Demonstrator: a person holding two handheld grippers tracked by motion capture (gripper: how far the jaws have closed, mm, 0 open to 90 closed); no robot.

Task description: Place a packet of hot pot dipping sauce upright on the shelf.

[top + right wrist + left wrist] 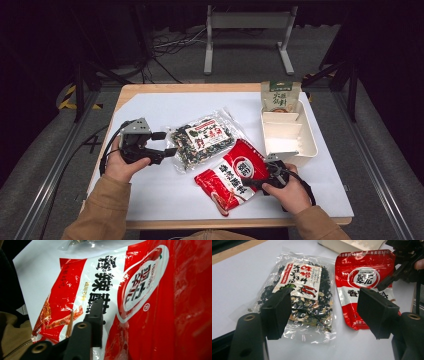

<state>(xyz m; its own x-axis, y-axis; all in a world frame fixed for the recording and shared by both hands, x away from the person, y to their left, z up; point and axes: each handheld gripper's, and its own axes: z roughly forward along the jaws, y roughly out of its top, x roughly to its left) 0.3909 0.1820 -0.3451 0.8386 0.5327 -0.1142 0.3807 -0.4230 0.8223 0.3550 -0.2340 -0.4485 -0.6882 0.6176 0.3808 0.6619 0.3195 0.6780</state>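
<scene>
A white-topped wooden table point(150, 107) stood on grey carpet point(50, 150). Behind it were a grey metal stand point(248, 22), cables point(170, 42) and darkness.

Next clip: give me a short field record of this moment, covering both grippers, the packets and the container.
left gripper: open, at the edge of the clear packet, nothing between its jaws
right gripper: at the red packet's right edge; grip not clear
clear packet: dark dried mix, flat on table
red packet: flat, beside the clear one
white tray: divided, far right, a green-topped packet standing at its far end
table: white sheet on top
</scene>
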